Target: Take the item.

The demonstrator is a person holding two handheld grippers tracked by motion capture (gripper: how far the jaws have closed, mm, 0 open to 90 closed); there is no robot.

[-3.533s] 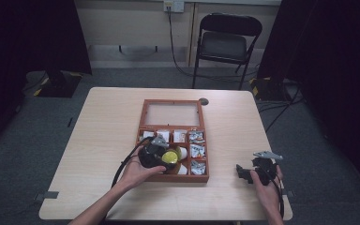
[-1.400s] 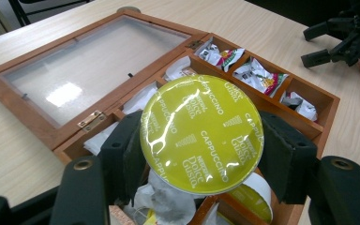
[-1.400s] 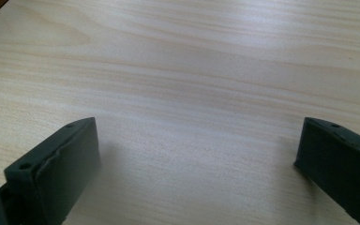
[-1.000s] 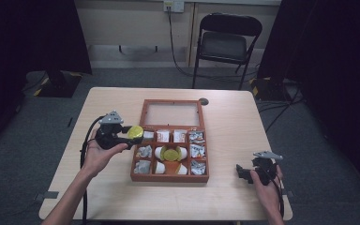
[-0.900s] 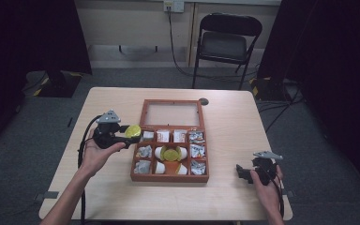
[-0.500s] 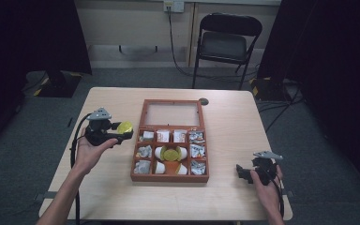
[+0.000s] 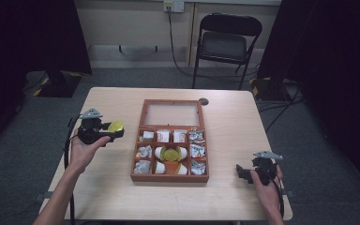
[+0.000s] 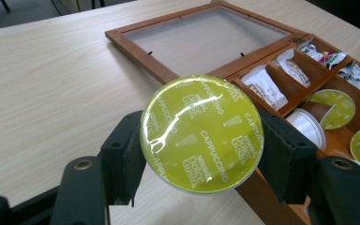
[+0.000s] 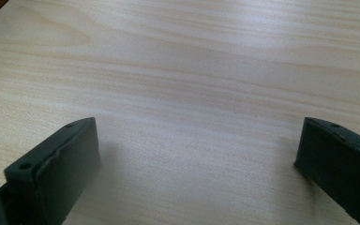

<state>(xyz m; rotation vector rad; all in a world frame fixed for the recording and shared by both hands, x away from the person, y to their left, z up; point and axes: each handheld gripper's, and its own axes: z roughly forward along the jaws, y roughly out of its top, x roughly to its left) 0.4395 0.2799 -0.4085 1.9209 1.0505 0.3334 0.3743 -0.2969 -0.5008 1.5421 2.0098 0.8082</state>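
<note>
one capsule (image 8: 201, 133) out of the wooden box (image 7: 142, 166), pinched by its sides in the left gripper (image 7: 104, 132), held above the table (image 7: 122, 197) to the box's left. probably unloading, barely begun: more capsules (image 7: 170, 153) and packets (image 7: 162, 136) still in the compartments. right gripper (image 7: 244, 173) near the table's right edge, jaws spread, holding nothing.

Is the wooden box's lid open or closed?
Open. The wooden box has its glass lid folded flat back on the table, and the packets and pods inside show uncovered.
</note>
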